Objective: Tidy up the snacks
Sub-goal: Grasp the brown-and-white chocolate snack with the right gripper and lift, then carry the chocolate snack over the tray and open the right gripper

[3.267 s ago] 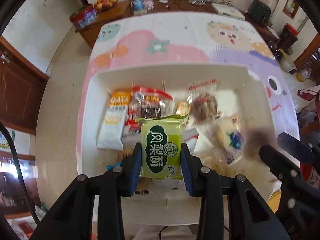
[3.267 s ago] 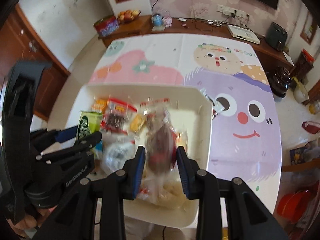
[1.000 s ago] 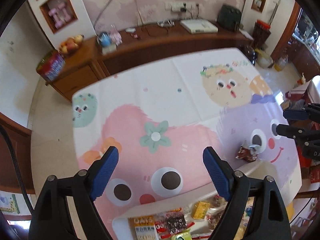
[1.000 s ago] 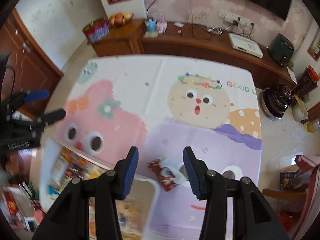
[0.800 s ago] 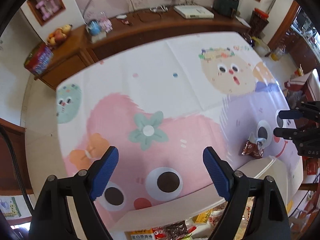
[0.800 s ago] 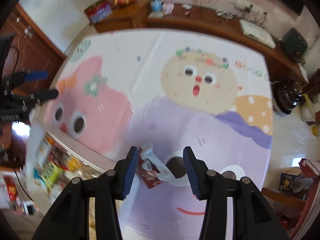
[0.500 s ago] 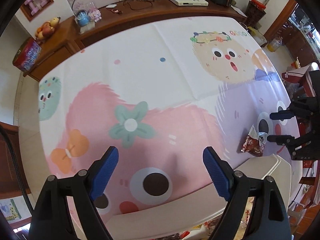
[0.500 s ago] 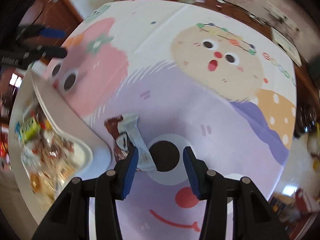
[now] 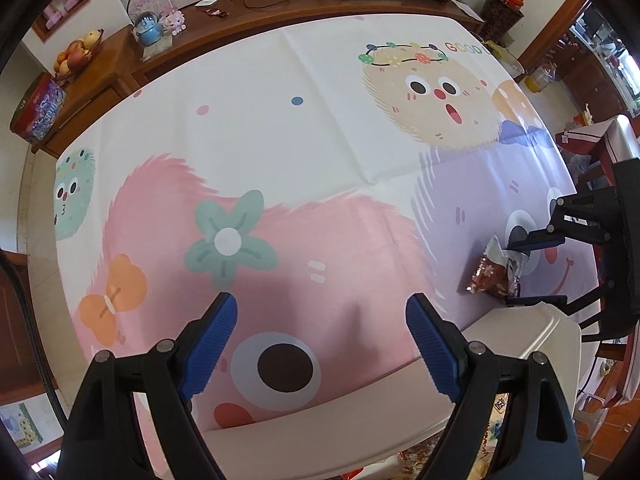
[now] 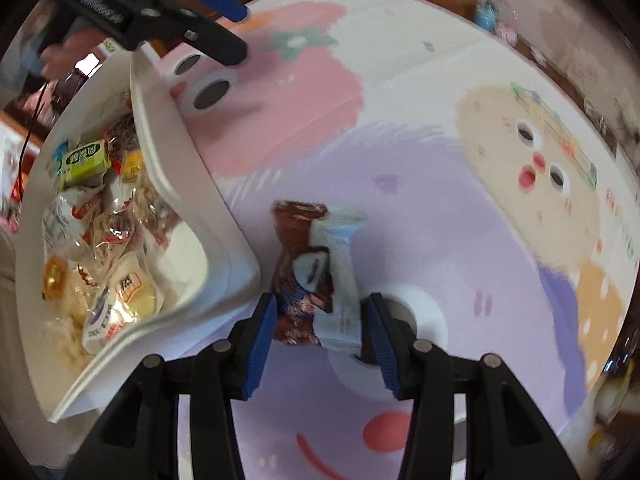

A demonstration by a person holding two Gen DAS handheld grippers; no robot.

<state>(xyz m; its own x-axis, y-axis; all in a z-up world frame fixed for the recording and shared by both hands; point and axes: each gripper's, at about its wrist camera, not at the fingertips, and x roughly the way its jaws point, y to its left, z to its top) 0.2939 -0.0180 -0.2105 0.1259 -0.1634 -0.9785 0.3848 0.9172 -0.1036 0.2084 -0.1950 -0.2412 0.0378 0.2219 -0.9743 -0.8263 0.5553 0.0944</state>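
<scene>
Two changes stand out. The pastel cartoon-printed tablecloth (image 9: 320,140) now fills most of both views, where a few seconds ago both cameras looked down into the white plastic tray (image 10: 224,264) of wrapped snacks. In the right wrist view that tray has slid to the left edge of the frame, and in the left wrist view only its rim shows, along the bottom and lower right.

The left gripper (image 9: 320,312) carried a green square packet (image 10: 84,160) over the tray before. Now its blue pads stand wide apart with nothing between them, above the pink patch at the bottom centre, and the green packet lies in the tray's upper part in the right wrist view.

The right gripper (image 10: 320,304) has dropped close to the cloth and rolled. A second ago the brown-and-silver foil snack packet (image 10: 308,264) lay small and well ahead of its tips. That packet now sits large at the frame's centre, on the purple patch just beside the tray's corner. Its near end lies between the half-open pads. Each pad looks to be at the wrapper's edge, but I cannot tell whether they press on it.

By my reading, one snack is out on the cloth and is being squared up or picked up again. Most of the sorting remains to be done.
</scene>
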